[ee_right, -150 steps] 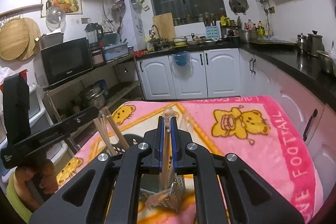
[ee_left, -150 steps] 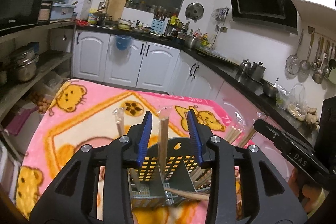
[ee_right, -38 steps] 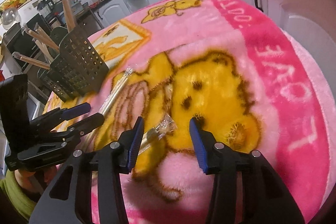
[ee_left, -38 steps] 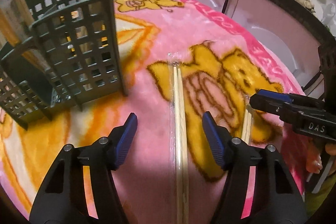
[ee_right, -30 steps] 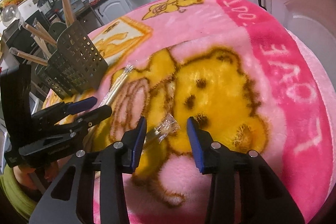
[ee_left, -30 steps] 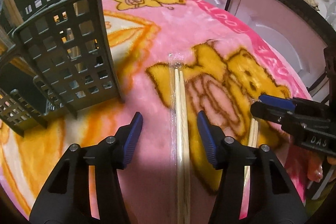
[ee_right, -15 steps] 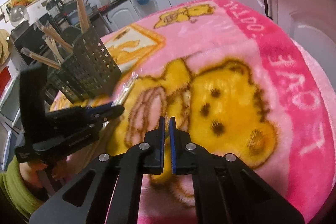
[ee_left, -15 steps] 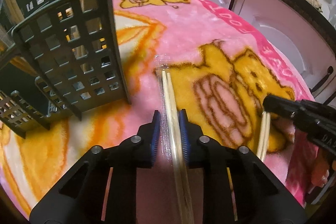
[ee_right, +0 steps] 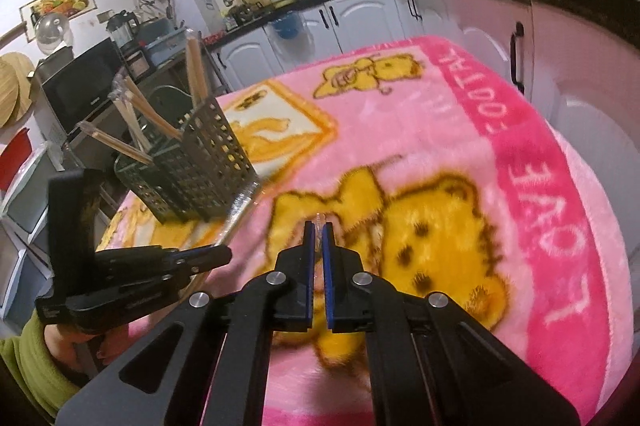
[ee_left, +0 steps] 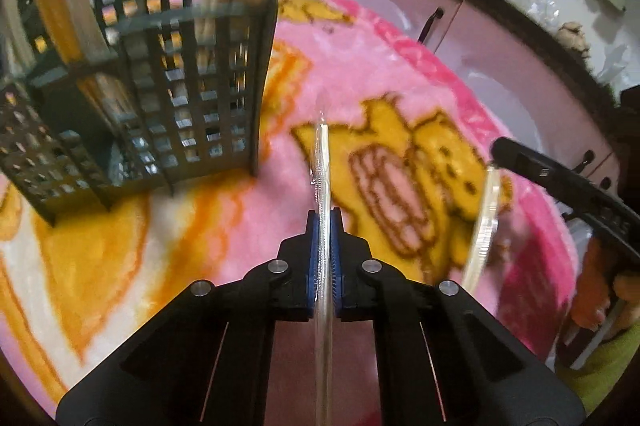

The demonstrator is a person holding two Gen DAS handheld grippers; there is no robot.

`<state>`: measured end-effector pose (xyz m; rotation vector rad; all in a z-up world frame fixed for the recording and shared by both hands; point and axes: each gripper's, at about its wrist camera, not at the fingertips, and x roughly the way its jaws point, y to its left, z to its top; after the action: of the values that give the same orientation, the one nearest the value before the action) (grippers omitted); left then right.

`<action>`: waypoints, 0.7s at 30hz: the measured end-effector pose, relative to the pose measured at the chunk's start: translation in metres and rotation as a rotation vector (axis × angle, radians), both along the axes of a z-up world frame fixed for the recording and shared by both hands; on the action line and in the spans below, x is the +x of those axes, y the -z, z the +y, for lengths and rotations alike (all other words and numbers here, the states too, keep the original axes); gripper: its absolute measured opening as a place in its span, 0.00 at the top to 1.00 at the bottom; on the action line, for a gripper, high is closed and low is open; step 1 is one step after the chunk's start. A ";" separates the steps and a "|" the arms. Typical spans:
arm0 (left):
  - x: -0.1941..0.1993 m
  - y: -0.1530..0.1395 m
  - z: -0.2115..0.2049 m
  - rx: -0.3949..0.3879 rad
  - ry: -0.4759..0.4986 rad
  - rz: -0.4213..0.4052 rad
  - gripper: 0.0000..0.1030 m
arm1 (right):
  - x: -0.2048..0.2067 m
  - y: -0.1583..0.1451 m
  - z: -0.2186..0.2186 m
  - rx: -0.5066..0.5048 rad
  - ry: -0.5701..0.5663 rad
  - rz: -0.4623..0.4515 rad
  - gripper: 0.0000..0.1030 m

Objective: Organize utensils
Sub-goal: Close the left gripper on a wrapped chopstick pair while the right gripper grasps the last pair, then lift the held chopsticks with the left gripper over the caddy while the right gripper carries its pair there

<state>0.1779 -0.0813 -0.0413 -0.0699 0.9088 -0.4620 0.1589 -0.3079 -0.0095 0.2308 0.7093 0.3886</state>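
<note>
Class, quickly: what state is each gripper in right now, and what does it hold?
Left gripper: closed on wrapped chopsticks.
Right gripper: closed on a second wrapped pair.

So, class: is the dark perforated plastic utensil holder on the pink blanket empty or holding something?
Holding something. Wrapped wooden chopsticks stick out of the dark perforated plastic utensil holder.
</note>
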 end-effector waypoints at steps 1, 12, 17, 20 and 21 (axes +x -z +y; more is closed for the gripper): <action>-0.005 -0.008 0.002 -0.016 0.001 -0.023 0.97 | -0.001 -0.003 0.001 -0.001 -0.003 -0.006 0.96; -0.040 -0.078 0.029 -0.084 -0.036 -0.224 0.97 | -0.011 -0.049 0.018 -0.006 -0.063 -0.130 0.97; -0.044 -0.097 0.043 -0.100 -0.074 -0.280 0.97 | -0.015 -0.073 0.030 -0.003 -0.098 -0.195 0.97; -0.046 -0.106 0.051 -0.113 -0.092 -0.303 0.97 | -0.018 -0.090 0.039 -0.006 -0.118 -0.239 0.97; -0.047 -0.108 0.055 -0.115 -0.097 -0.311 0.97 | -0.020 -0.096 0.043 -0.007 -0.123 -0.254 0.97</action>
<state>0.1307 -0.0267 0.0672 -0.1425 0.5704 -0.4210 0.1390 -0.2653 0.0860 0.1276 0.4757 0.5227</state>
